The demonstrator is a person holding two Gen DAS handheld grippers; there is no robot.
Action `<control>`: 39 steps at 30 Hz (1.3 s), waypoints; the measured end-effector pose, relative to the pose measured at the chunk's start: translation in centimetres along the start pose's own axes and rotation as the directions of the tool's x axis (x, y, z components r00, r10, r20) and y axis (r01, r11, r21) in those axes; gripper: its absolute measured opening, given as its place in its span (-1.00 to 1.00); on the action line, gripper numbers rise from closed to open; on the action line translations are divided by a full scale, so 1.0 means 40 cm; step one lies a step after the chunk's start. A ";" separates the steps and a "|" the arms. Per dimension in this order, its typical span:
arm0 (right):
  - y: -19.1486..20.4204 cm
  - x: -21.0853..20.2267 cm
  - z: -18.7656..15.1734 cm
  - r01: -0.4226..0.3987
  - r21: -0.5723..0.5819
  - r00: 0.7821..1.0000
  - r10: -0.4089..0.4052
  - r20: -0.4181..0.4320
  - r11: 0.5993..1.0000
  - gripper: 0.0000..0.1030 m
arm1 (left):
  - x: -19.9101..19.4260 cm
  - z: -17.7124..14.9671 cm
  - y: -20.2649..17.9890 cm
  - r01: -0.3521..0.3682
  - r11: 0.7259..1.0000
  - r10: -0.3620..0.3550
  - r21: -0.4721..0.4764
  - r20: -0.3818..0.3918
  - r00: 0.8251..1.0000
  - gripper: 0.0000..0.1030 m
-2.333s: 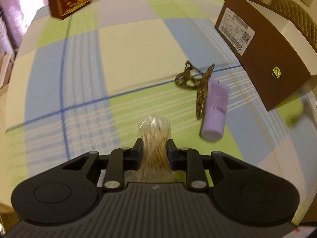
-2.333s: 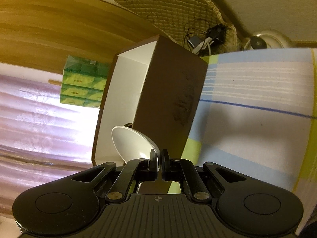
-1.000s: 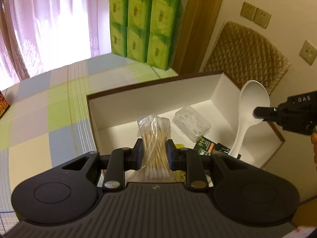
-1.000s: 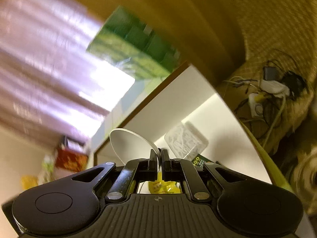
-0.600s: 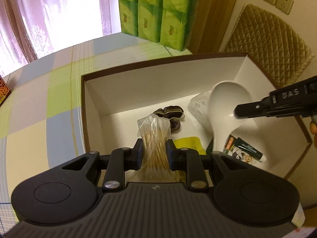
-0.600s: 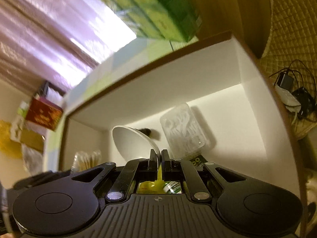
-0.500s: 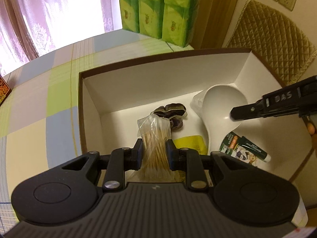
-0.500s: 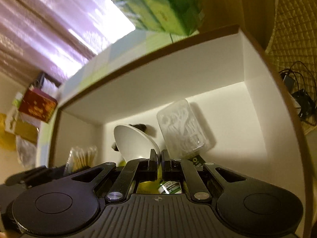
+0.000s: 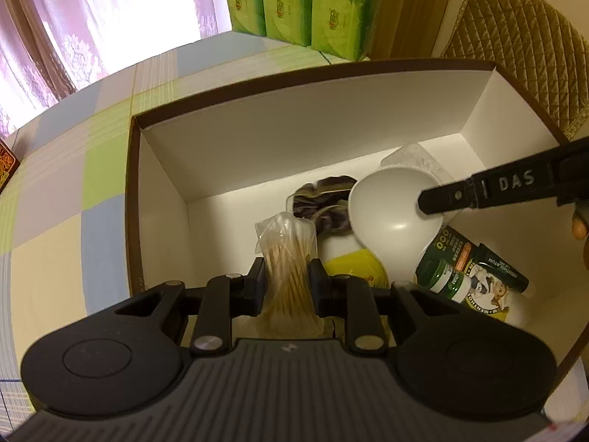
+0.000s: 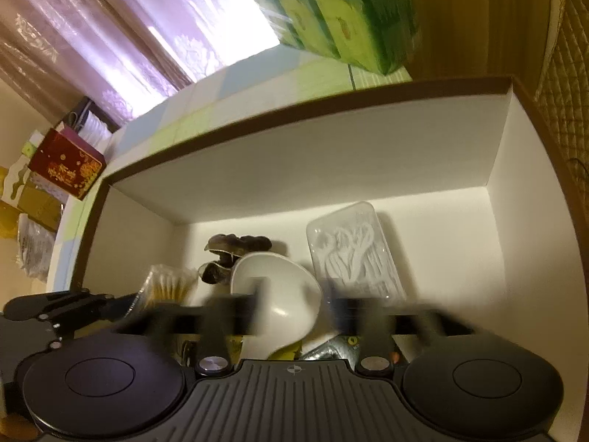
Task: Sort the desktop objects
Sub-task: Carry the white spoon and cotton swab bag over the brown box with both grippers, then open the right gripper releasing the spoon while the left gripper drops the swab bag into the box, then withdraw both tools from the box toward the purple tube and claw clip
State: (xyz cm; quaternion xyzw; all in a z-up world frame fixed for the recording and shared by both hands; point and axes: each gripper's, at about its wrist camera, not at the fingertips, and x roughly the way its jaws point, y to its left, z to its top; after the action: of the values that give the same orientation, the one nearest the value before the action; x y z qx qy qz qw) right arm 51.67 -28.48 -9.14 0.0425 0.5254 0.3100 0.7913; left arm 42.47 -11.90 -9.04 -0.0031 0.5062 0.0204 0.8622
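Observation:
My left gripper (image 9: pixel 287 283) is shut on a clear bag of cotton swabs (image 9: pixel 285 235), held just above the near left part of the open box (image 9: pixel 257 140). The box is brown outside and white inside. A white spoon (image 10: pixel 279 287) rests bowl-up in the box on other items. My right gripper (image 10: pixel 296 309) hovers over it; its jaws are opening and blurred. The spoon (image 9: pixel 390 213) lies between them untouched. From the right of the left wrist view, one finger (image 9: pixel 478 193) of the right gripper reaches over the spoon.
Inside the box (image 10: pixel 331 169) lie a clear case of floss picks (image 10: pixel 353 254), a dark scrunchie (image 9: pixel 324 202), a yellow packet (image 9: pixel 353 269) and a green tube (image 9: pixel 471 269). Green tissue packs (image 9: pixel 294 0) stand behind it. A red box (image 10: pixel 66 162) sits far left on the checked cloth (image 9: pixel 73 184).
My right gripper's jaws have sprung apart and let go of the spoon, which now lies lower in the box. My left gripper has sunk closer to the box with the swabs.

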 end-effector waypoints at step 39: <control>0.079 -0.178 -0.172 0.116 -0.317 0.993 -0.119 0.009 0.941 0.96 | -0.208 -0.074 0.001 0.008 0.999 -0.005 -0.048 0.064 0.998 0.66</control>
State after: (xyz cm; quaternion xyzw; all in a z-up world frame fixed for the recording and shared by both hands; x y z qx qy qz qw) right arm 42.52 -31.52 -5.23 -0.1180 0.4746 0.3427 0.8021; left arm 35.83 -12.21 -3.22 -0.0248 0.4777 0.0298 0.8777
